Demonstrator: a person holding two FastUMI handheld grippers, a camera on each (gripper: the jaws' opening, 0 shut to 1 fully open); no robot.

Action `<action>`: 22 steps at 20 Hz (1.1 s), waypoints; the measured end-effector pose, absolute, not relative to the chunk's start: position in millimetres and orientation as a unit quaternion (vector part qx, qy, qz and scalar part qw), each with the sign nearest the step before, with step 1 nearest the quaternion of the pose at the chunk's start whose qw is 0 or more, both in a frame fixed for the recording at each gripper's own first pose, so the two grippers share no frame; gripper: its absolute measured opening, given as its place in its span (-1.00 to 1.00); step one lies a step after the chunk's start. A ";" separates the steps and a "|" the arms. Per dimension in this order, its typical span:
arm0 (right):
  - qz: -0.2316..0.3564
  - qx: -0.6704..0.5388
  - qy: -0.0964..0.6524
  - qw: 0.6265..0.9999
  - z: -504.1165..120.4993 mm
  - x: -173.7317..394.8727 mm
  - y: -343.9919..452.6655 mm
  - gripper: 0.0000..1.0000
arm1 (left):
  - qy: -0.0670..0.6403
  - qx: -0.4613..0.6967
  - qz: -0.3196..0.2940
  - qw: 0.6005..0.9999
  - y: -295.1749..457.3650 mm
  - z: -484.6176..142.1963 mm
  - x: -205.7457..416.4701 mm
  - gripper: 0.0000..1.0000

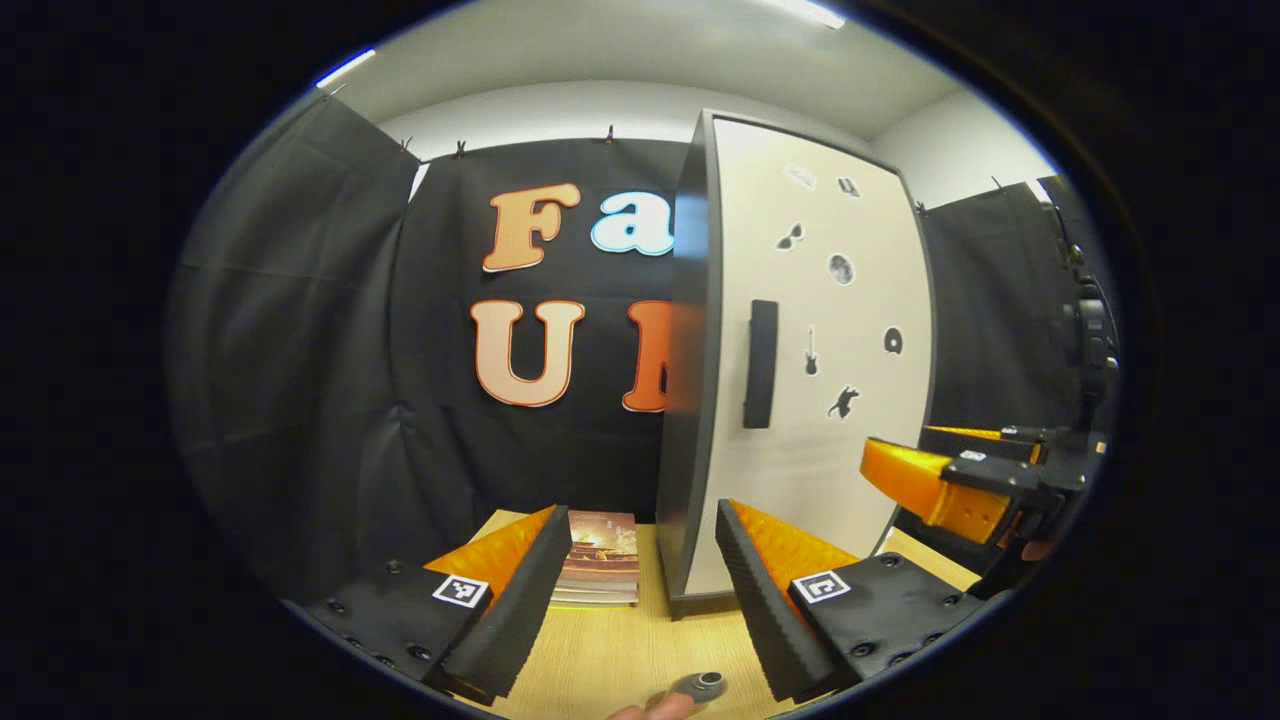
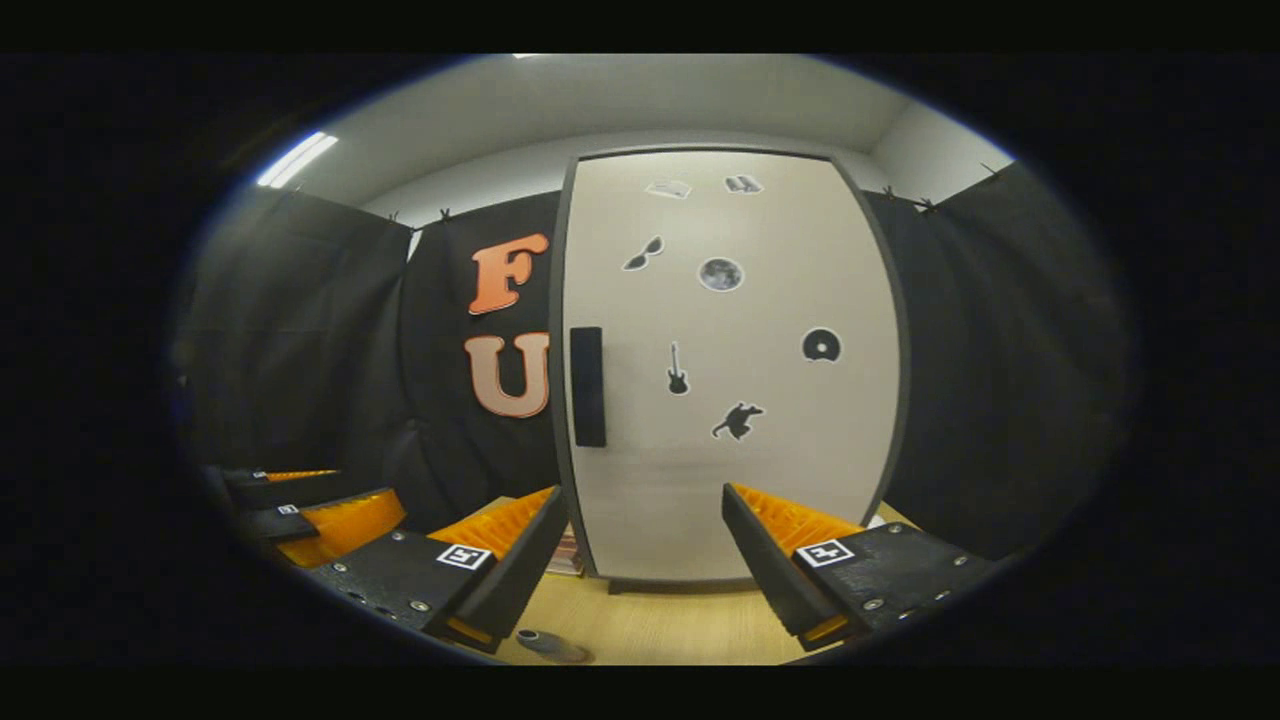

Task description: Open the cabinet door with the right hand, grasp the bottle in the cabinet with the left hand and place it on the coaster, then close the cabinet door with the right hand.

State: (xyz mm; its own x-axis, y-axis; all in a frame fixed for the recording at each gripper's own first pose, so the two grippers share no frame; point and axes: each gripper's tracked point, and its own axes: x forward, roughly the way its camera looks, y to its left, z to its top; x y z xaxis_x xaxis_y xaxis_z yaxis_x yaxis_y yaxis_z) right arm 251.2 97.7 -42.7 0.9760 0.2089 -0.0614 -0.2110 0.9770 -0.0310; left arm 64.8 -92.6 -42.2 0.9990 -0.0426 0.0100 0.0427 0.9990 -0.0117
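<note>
The cabinet (image 1: 690,400) stands on the wooden table, its white door (image 2: 730,380) shut and hiding the inside. Stickers dot the door, and a black handle (image 2: 588,386) runs along its left edge. My right gripper (image 2: 642,495) is open in front of the door's lower part, a short way off. My left gripper (image 1: 642,515) is open too, pointing at the cabinet's left corner, handle (image 1: 760,363) ahead on the right. Farther off are the right gripper (image 1: 930,480) and the left gripper (image 2: 330,510). A small grey round object (image 1: 700,685) lies on the table close below me.
A stack of books (image 1: 600,555) lies on the wooden table (image 1: 600,650) just left of the cabinet. A fingertip (image 1: 650,705) shows at the bottom edge beside the grey object (image 2: 550,645). Black cloth walls close off the back and sides.
</note>
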 end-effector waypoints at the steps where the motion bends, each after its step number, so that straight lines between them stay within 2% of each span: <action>1: 0.102 -0.016 0.026 0.994 -41.5 234.8 86.2 0.90 | -0.005 -0.002 -0.023 1.000 -100.5 -41.7 53.8 0.90; 10: 0.048 0.001 0.011 0.999 -29.9 144.6 -6.2 0.90 | -0.027 0.010 -0.031 0.999 -147.8 -29.8 -11.1 0.89; 22: 0.066 -0.005 0.007 0.998 -22.8 126.5 -10.5 0.90 | -0.039 0.004 -0.011 0.999 -142.1 -25.8 -32.1 0.90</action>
